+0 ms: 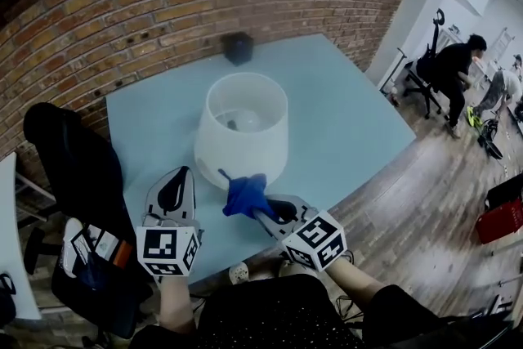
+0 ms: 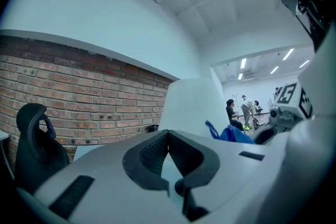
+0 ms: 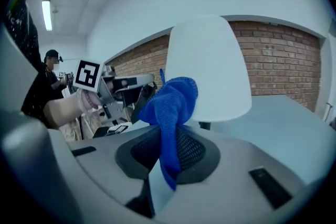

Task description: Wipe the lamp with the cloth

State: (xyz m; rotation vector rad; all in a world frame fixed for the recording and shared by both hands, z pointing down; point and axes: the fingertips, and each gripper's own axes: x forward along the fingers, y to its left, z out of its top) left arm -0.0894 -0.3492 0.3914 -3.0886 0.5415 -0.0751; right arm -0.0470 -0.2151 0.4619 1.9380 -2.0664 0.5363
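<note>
A lamp with a white shade point(image 1: 243, 127) stands in the middle of the light blue table point(image 1: 351, 118). My right gripper point(image 1: 260, 206) is shut on a blue cloth point(image 1: 243, 196), which sits just in front of the shade's lower rim. In the right gripper view the cloth point(image 3: 170, 105) bunches up out of the right gripper point(image 3: 168, 139), with the lamp shade point(image 3: 205, 65) close behind it. My left gripper point(image 1: 176, 177) hovers to the left of the lamp, shut with nothing in it. From the left gripper point(image 2: 167, 136), the shade point(image 2: 194, 105) and the cloth point(image 2: 233, 135) show ahead and to the right.
A small black box point(image 1: 238, 47) sits at the table's far edge by the brick wall point(image 1: 122, 12). A black chair point(image 1: 69, 159) stands at the left of the table. People point(image 1: 449, 69) and a red crate point(image 1: 500, 221) are off to the right.
</note>
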